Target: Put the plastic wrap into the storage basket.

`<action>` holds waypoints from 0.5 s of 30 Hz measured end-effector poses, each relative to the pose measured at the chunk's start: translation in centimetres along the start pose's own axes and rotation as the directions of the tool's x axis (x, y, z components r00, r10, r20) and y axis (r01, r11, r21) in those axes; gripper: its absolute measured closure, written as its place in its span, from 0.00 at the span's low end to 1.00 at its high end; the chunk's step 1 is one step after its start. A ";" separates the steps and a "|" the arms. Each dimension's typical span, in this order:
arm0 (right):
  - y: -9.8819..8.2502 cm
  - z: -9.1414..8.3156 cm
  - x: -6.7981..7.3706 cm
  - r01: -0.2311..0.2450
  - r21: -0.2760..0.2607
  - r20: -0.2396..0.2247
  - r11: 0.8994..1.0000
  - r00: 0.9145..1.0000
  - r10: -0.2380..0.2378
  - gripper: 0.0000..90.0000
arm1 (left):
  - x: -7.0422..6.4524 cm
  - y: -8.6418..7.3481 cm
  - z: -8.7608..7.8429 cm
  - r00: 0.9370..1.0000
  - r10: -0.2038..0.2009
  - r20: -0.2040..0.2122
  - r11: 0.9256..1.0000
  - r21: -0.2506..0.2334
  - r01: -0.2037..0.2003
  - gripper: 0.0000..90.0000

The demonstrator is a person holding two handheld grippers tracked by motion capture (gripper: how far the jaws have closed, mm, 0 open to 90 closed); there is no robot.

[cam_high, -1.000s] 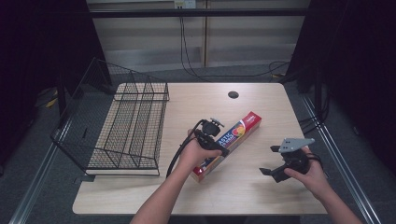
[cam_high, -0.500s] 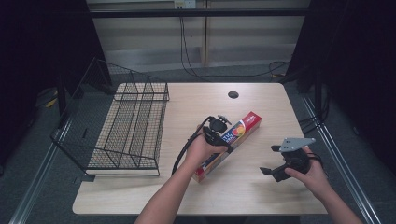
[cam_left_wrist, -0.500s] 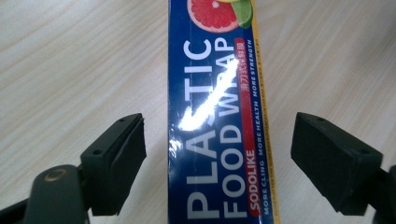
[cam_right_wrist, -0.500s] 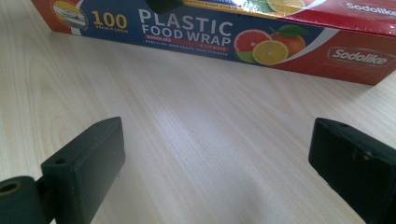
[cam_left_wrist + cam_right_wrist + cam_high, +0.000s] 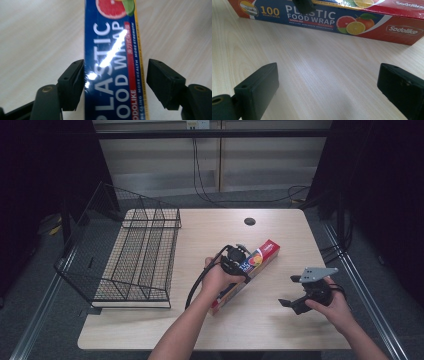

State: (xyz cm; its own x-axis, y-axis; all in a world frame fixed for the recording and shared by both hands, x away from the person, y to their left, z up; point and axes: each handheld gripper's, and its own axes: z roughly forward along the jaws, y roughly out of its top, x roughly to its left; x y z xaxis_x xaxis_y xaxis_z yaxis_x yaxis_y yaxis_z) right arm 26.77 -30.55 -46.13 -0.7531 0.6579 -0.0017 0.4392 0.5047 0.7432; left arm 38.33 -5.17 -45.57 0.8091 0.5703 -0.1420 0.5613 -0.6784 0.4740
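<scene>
At the left of the surface (image 5: 280,227) stands a black wire rack (image 5: 135,262). Near the middle lies a long box of plastic wrap (image 5: 112,62), lettered "PLASTIC FOOD WRAP", "Sodolike" and "100", with citrus fruit pictured on it. The left hand-held gripper (image 5: 115,82) straddles the box; its jaws have just been closing, one pad touching the box's side, the other just clear of it. At the right, well apart from the box, the right hand-held gripper (image 5: 327,87) rests with its jaws wide apart and nothing between them.
</scene>
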 end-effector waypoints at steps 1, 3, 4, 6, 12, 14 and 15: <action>0.0 0.0 0.0 0.001 -0.002 0.001 1.000 1.000 -0.001 0.04 | 0.0 0.0 0.0 1.000 -0.008 -0.016 1.000 0.017 0.008 0.40; 0.0 0.0 0.0 0.008 0.000 -0.003 1.000 1.000 -0.008 0.04 | 0.2 0.2 -0.1 1.000 -0.029 -0.009 0.999 0.025 0.029 0.45; 0.0 0.0 0.0 0.007 -0.002 -0.002 1.000 1.000 -0.007 0.04 | 0.4 0.3 -0.3 0.999 -0.032 -0.008 0.999 0.037 0.033 0.46; 0.0 0.0 0.0 0.003 -0.001 0.003 1.000 1.000 -0.003 0.04 | 0.2 0.4 -0.3 0.999 -0.051 -0.016 0.998 0.048 0.052 0.47; 0.0 0.0 -0.1 0.004 -0.006 0.000 1.000 1.000 -0.004 0.04 | 0.1 0.8 -1.0 0.996 -0.082 -0.017 0.991 0.100 0.083 0.50; 0.0 -0.1 -0.1 0.005 -0.007 -0.001 1.000 1.000 -0.005 0.04 | 0.1 1.0 -1.8 0.996 -0.084 -0.021 0.989 0.117 0.086 0.50; 0.0 0.0 -0.1 0.005 -0.007 0.000 1.000 1.000 -0.005 0.04 | 0.1 1.1 -2.1 0.996 -0.087 -0.016 0.988 0.127 0.088 0.51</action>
State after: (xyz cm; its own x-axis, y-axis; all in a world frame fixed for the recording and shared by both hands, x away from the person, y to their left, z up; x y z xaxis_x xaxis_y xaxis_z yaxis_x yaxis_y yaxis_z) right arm 26.80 -30.64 -46.11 -0.7553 0.6553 -0.0055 0.4320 0.5042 0.7478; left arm 38.69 -4.85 -43.25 0.7545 0.6344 -0.1683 0.6479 -0.6789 0.3453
